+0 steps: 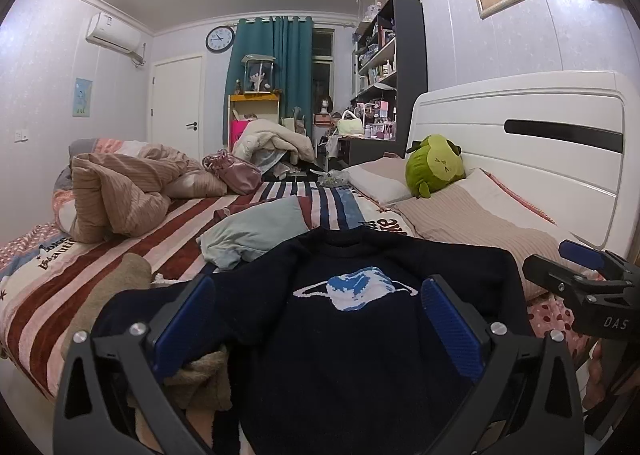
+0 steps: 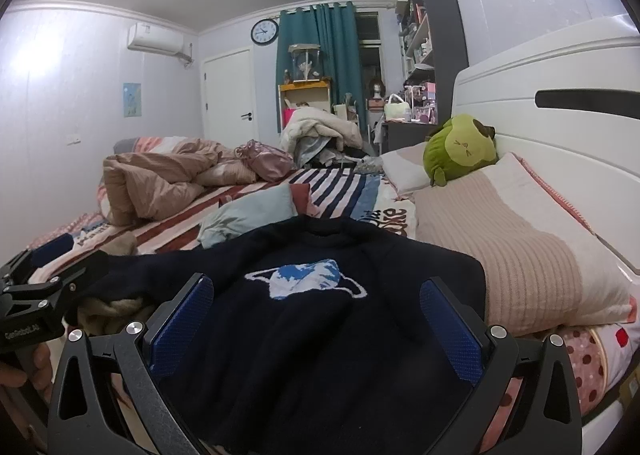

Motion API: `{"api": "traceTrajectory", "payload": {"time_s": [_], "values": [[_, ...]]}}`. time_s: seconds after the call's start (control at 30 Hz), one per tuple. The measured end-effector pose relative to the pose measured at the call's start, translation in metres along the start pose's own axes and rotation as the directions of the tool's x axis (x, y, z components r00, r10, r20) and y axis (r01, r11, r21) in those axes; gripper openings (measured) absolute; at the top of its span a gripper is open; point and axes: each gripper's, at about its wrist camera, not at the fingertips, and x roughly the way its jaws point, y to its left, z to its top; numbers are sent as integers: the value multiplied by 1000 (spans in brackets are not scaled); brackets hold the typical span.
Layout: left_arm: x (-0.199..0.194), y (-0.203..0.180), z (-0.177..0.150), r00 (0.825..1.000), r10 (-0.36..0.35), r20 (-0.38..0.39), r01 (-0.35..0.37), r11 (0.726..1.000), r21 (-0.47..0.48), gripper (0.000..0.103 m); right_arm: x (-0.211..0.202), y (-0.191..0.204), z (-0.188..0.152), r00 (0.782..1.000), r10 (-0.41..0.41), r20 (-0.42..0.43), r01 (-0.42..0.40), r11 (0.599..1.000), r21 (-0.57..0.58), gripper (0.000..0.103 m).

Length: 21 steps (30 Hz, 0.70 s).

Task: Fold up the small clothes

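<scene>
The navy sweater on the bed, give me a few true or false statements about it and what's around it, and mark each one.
1. The navy sweater lies front up, showing a ringed planet design. True.
2. The left gripper is clamped shut on a sleeve. False: its jaws stand wide apart, holding nothing.
3. A green plush toy rests against the white headboard. True.
4. The right gripper is open. True.
5. The light blue garment lies on top of the sweater. False: it lies on the striped bedspread beyond it.
</scene>
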Motion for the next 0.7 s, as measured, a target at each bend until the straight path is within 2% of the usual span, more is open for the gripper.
{"api": "traceTrajectory", "payload": {"time_s": [0.43,0.7], "values": [[5,1,0,1000,9,-20,-9,1000,0,102,0,1,-2,1000,6,6,-6,1000,-6,103],[12,22,-4,999,14,-34,-15,999,-45,102,4,7,-2,1000,14,-3,-15,999,-35,103]]}}
